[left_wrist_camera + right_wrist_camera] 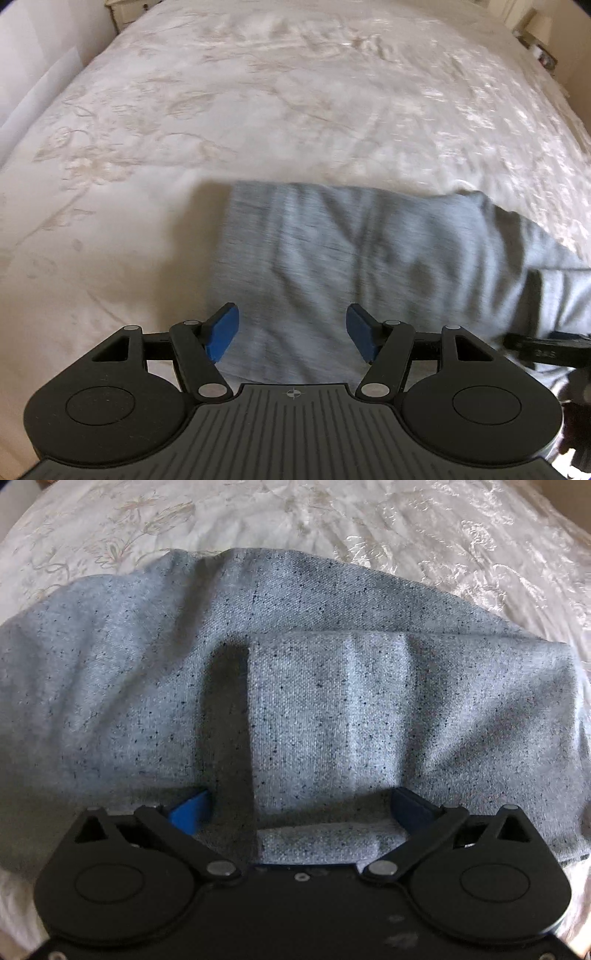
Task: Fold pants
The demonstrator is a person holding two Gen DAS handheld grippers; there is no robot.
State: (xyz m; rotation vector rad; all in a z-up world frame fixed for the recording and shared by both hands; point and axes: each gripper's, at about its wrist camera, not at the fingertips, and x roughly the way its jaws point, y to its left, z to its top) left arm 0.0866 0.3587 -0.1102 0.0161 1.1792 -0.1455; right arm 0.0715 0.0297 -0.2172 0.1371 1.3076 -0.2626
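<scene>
Grey speckled pants lie folded on a cream embroidered bedspread. My left gripper is open above the near left part of the pants, its blue pads apart with nothing between them. In the right wrist view the pants fill the frame. My right gripper has its jaws wide apart, and a folded flap of the pants is draped over and between the blue fingers. The right gripper also shows at the right edge of the left wrist view.
The bedspread stretches far ahead and to both sides. A pale wall or headboard panel runs along the left. A bedside stand with small items is at the far right corner.
</scene>
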